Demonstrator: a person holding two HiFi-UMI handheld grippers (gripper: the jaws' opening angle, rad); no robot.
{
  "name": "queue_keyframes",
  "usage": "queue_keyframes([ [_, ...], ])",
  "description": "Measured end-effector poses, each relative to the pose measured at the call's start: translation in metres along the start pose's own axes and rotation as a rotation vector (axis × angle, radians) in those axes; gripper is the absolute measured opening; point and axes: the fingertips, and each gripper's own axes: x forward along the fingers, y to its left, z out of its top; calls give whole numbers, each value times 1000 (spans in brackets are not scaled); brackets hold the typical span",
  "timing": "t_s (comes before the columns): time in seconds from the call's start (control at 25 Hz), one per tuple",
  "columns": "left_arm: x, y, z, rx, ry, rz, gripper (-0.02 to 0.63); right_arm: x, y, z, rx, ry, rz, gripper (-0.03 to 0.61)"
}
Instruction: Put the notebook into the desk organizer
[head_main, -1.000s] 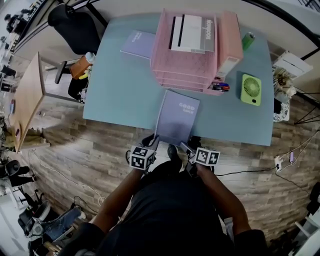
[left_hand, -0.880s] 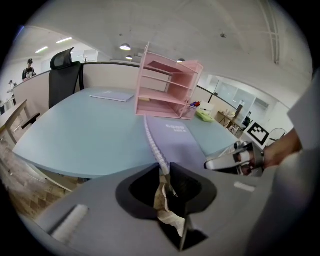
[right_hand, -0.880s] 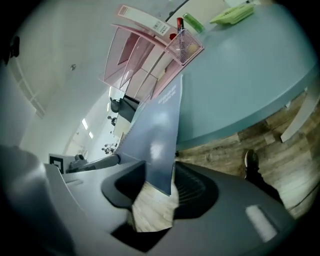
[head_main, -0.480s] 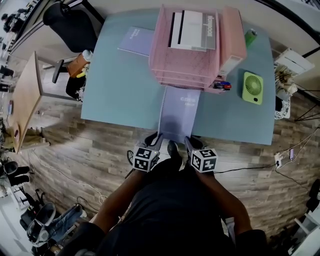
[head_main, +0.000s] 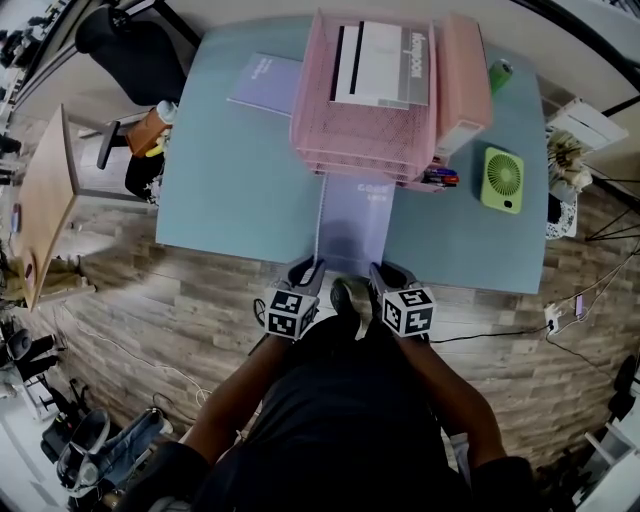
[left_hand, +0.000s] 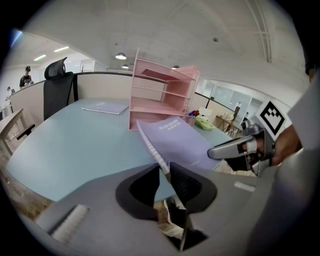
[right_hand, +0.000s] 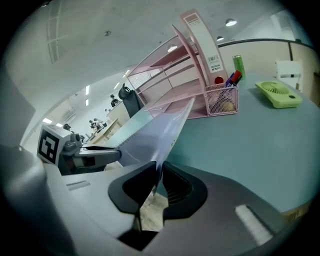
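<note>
A lavender spiral notebook (head_main: 355, 225) reaches from the desk's near edge toward the pink desk organizer (head_main: 365, 130), its far end at the organizer's lowest shelf. My left gripper (head_main: 312, 268) is shut on the near left corner, at the spiral binding (left_hand: 152, 150). My right gripper (head_main: 378, 272) has just been closing and now pinches the near right corner. In the right gripper view the notebook (right_hand: 155, 132) rises edge-on out of the right gripper (right_hand: 159, 182) toward the organizer (right_hand: 175, 80). The left gripper view shows the cover (left_hand: 182, 140) tilted up off the desk.
A second lavender notebook (head_main: 265, 83) lies at the desk's far left. A green fan (head_main: 502, 180), a mesh pen cup (head_main: 440, 177) and a green bottle (head_main: 497, 75) sit right of the organizer. Books (head_main: 380, 65) lie on its top. A black chair (head_main: 125, 45) stands beyond.
The right gripper rolled upright and closed on the notebook's near right corner. Both grippers moved forward and the notebook straightened and went further toward the organizer's lowest shelf.
</note>
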Motion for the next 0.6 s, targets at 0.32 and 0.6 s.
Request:
queue_keyframes([
  [0.32, 32, 18, 27, -19, 4, 10, 132, 26, -23, 33, 18, -1, -23, 44],
  [0.6, 64, 29, 55, -35, 4, 20, 132, 42, -46, 65, 24, -4, -51, 44],
])
